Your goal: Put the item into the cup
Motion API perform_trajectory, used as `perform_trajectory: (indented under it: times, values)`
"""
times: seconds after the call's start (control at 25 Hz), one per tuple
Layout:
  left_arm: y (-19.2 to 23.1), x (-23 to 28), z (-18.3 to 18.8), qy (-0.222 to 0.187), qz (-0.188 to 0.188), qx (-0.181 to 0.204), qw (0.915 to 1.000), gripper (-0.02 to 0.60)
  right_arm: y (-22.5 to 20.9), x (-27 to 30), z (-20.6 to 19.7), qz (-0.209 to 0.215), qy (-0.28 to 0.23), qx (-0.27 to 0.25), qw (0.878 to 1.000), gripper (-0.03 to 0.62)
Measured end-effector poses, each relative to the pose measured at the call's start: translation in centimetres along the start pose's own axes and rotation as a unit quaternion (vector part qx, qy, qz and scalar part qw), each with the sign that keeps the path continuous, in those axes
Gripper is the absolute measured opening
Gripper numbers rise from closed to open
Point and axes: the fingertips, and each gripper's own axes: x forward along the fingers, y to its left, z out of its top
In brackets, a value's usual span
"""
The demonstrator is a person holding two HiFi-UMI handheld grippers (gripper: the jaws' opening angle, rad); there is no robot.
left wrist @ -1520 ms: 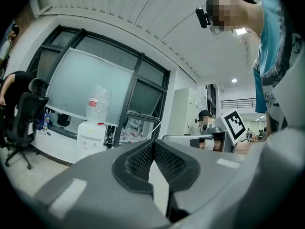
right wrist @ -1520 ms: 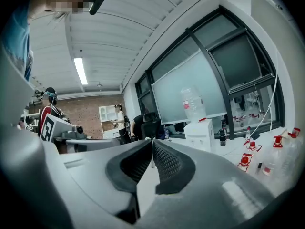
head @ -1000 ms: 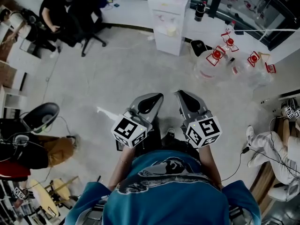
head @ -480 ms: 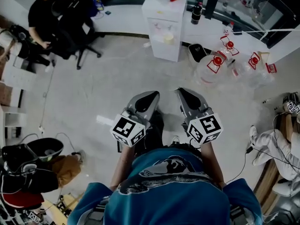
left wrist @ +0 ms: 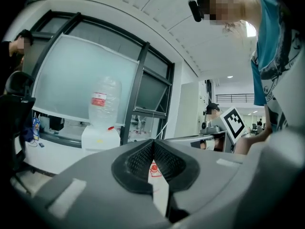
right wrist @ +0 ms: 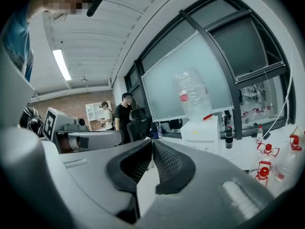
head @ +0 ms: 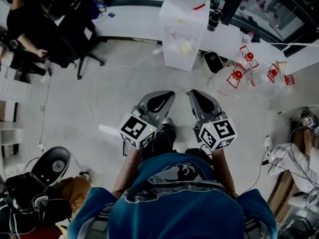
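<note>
head view: left gripper [head: 168, 95] and right gripper [head: 192, 93] are held side by side in front of the person's teal shirt [head: 174, 198], near each other but apart. both tips are pointed toward a white water dispenser [head: 182, 39]. bare floor [head: 109, 88] is seen between the grippers and the dispenser, open to the left as well. red-capped jugs [head: 234, 76] are stood on the floor to the right of the dispenser. an office chair [head: 79, 34] with a seated person [head: 25, 29] is noted at far left, well apart from the grippers.

left gripper view: the fingers [left wrist: 136, 161] are pressed together at the tips, with only a narrow slit lower down. nothing is clamped between them. the dispenser is seen ahead at left, an inverted bottle [left wrist: 106, 99] on top, in front of a glazed wall [left wrist: 71, 75]. the right gripper's marker cube [left wrist: 233, 122] is seen at right.

right gripper view: the fingers [right wrist: 167, 163] are likewise closed on each other at the tips, and nothing is held. the dispenser and its bottle are seen ahead at right, with the jugs at far right. the left gripper's marker cube [right wrist: 51, 123] is noted at left. two standing persons [right wrist: 125, 113] are seen far behind.

item and cup cannot be located in any of the three views.
</note>
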Motion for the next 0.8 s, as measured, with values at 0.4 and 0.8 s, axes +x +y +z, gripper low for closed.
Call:
perform_trajectory:
  times: [0.4, 0.8]
  values:
    - [5.3, 0.3, -1.3, 0.009, -0.029, -0.013, 0.9995, -0.001, -0.4, 4.3, -1.4, -0.038, 0.019, 0.011, 0.999, 0.012]
    - [6.3, 2.0, -2.8, 0.027, -0.047, -0.045, 0.9975, -0.002, -2.2, 5.6, -2.9, -0.057, 0.065, 0.017, 0.996, 0.012]
